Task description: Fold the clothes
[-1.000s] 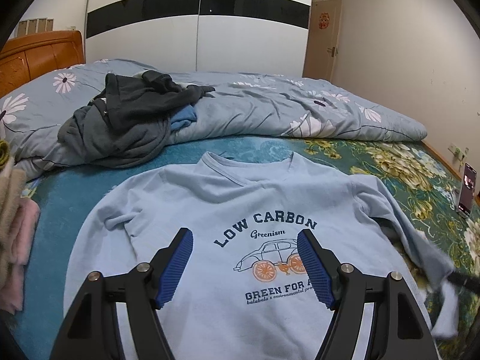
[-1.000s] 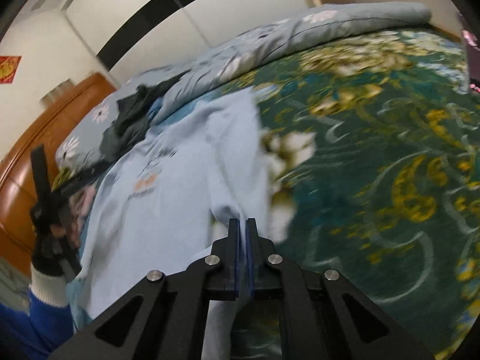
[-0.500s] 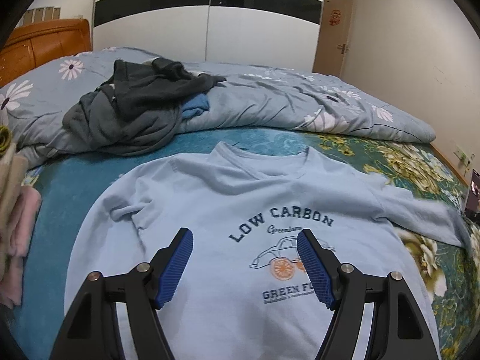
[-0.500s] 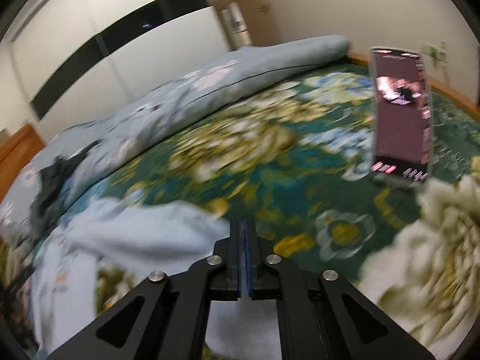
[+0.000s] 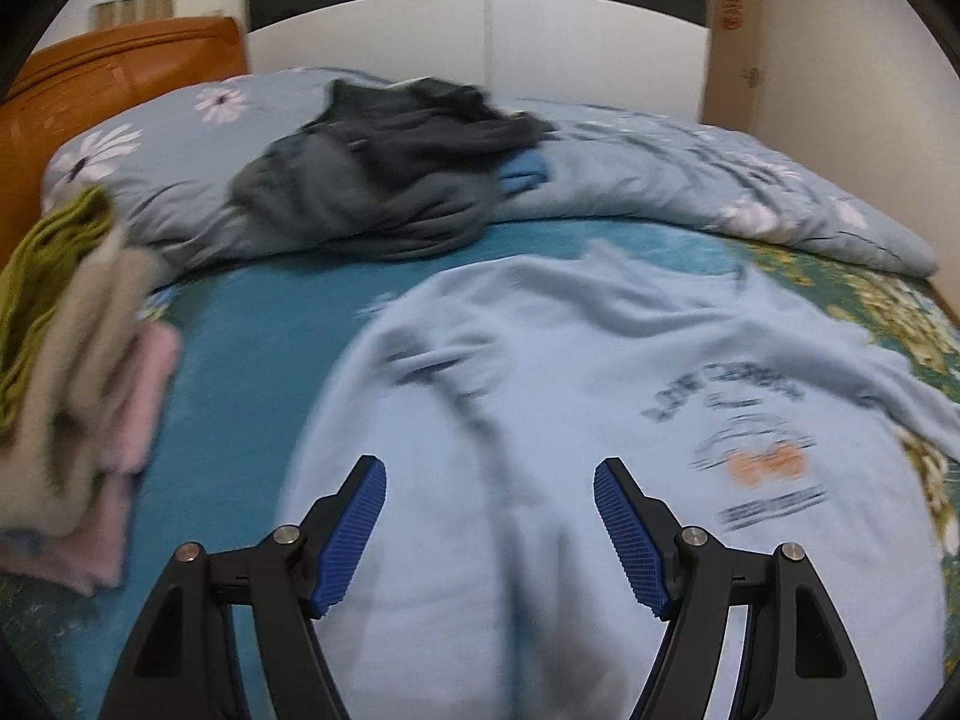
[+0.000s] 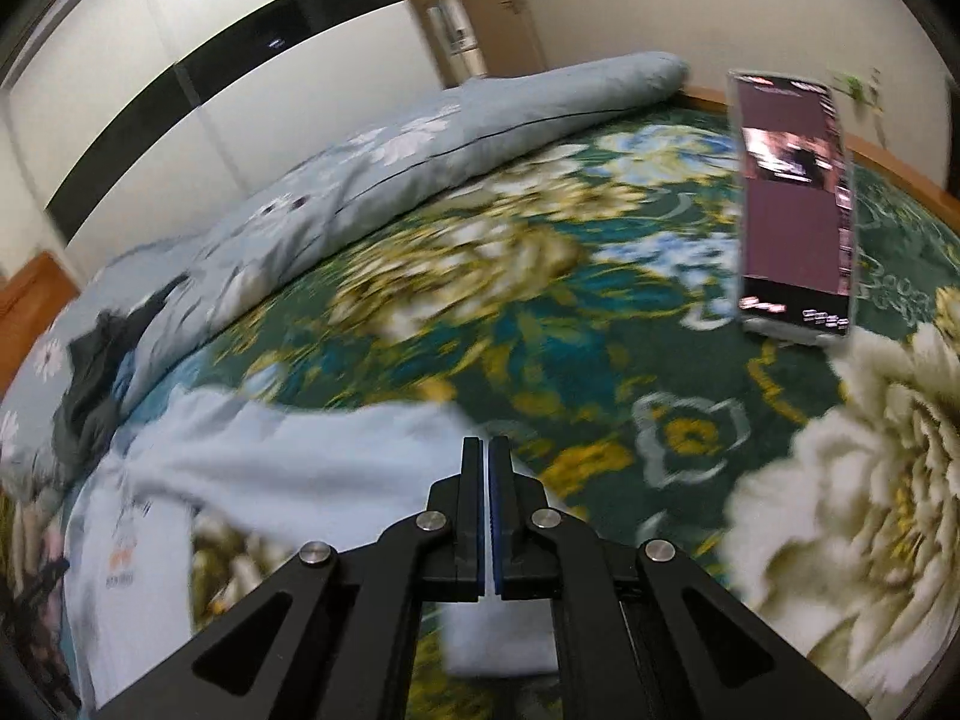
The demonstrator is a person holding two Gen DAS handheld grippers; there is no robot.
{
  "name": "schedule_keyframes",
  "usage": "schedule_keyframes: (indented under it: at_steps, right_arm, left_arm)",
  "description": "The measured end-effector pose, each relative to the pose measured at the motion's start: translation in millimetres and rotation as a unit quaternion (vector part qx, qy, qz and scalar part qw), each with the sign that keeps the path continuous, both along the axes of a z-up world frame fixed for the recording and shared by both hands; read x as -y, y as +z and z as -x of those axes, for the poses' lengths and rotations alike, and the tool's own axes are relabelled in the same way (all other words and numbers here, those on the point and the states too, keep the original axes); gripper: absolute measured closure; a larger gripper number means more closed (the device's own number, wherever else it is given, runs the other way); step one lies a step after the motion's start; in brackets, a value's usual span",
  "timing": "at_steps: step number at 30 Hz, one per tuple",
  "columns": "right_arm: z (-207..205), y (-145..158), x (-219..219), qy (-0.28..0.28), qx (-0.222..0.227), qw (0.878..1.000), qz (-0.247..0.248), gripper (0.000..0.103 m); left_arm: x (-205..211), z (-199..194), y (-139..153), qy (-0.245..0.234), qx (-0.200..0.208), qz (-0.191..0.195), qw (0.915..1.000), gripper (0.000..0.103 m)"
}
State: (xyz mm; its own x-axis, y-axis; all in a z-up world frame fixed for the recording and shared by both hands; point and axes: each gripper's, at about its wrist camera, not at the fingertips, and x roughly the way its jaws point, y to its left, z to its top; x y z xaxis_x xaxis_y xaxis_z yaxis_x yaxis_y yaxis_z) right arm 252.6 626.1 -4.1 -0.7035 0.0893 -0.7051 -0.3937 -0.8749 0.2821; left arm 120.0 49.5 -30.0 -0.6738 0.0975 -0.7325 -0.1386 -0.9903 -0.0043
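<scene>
The left gripper [image 5: 489, 531] points forward and downward, its black arms spread out from the near edge of its own view. Its jaws stand wide apart, and the ribbed blue pads [image 5: 351, 534] face each other across an empty gap with nothing pressed between them. The right gripper [image 6: 486, 504] is also angled downward, its two black arms meeting in a narrow wedge at the middle of its view. Its jaws are closed, pads drawn together with only a thin blue seam showing between them. Pale cloth lies right under the closed tips; whether any of it is pinched cannot be told.
</scene>
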Motion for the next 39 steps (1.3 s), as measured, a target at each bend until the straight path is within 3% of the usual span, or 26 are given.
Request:
schedule_keyframes:
  at_steps: [8,16,18,20,21,24,27,30,31,34,39]
  right_arm:
    - [-1.5,-21.5,100.1,0.102,0.036,0.994,0.008,0.102]
    - [-4.3,-33.3,137.3,0.109,0.063,0.992,0.031,0.102]
    - [-6.6,-33.4,140.9,0.105,0.067,0.992,0.034,0.102]
    - [-9.1,-34.1,143.8,0.101,0.071,0.992,0.037,0.102]
    - [-10.3,-34.4,145.2,0.099,0.073,0.992,0.038,0.102]
    - [-13.3,-37.2,147.0,0.092,0.079,0.992,0.046,0.102]
    - [-15.8,-39.3,148.8,0.089,0.086,0.991,0.048,0.102]
    - [-17.8,-39.5,150.2,0.088,0.087,0.991,0.048,0.102]
    - [-18.5,-39.5,150.6,0.087,0.087,0.991,0.049,0.102]
    - [-20.7,-39.4,151.5,0.087,0.088,0.991,0.050,0.102]
    - [-25.9,-40.7,150.4,0.082,0.087,0.991,0.055,0.102]
  left_arm:
    - [70.0,-7.0,-28.9,0.048,0.044,-0.017,0.9977,0.028]
    - [85.8,-10.7,-42.2,0.033,0.066,-0.083,0.9938,0.030]
    - [83.9,-10.7,-41.8,0.024,0.065,-0.087,0.9938,0.044]
    - [81.8,-9.7,-42.3,0.017,0.065,-0.088,0.9938,0.072]
    - [81.2,-8.6,-42.8,0.015,0.066,-0.085,0.9940,0.085]
    - [79.8,-3.6,-40.0,0.011,0.060,-0.061,0.9962,0.096]
    - [76.2,7.6,-29.0,0.012,0.028,0.012,0.9995,0.099]
    - [74.5,23.4,-18.6,0.023,-0.005,0.094,0.9953,0.102]
    - [76.7,29.8,-16.1,0.027,-0.009,0.105,0.9940,0.102]
    - [86.1,49.2,-10.7,0.036,-0.004,0.104,0.9939,0.102]
    - [95.1,40.8,-14.1,0.011,0.018,0.029,0.9994,0.099]
